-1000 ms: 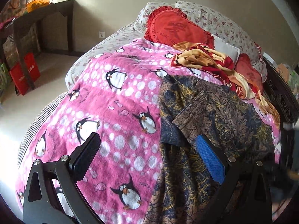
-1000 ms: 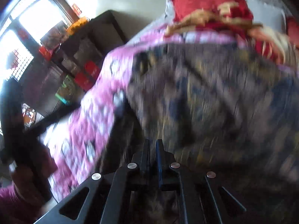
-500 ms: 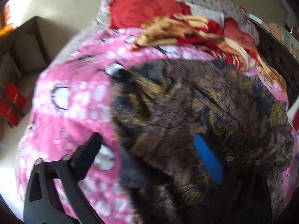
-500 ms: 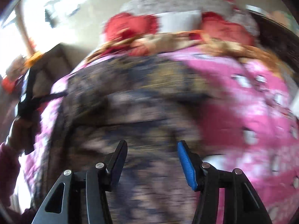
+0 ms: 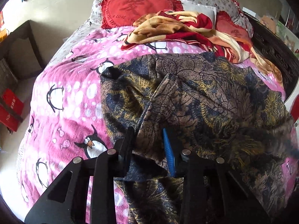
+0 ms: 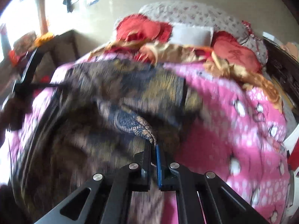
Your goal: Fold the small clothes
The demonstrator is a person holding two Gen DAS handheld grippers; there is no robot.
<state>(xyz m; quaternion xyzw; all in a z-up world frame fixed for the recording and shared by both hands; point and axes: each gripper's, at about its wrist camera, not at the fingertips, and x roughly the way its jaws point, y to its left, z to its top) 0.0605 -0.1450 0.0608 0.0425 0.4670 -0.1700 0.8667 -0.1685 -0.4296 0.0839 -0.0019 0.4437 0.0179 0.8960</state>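
Observation:
A dark patterned garment, brown, navy and gold, lies spread on a pink penguin blanket on the bed. My left gripper has its jaws narrowed around a raised fold of the garment's near edge, with cloth between the fingers. In the right wrist view the garment is blurred. My right gripper is shut on a bunched bit of its cloth. The left gripper shows there at the far left edge.
A crumpled red and tan blanket and red pillows lie at the head of the bed. A dark wooden bed frame runs along the right. A dark table and red bags stand on the floor at left.
My left gripper has moved over the garment's edge and narrowed from wide open onto a fold. My right gripper opened half a second ago and has shut again on cloth.

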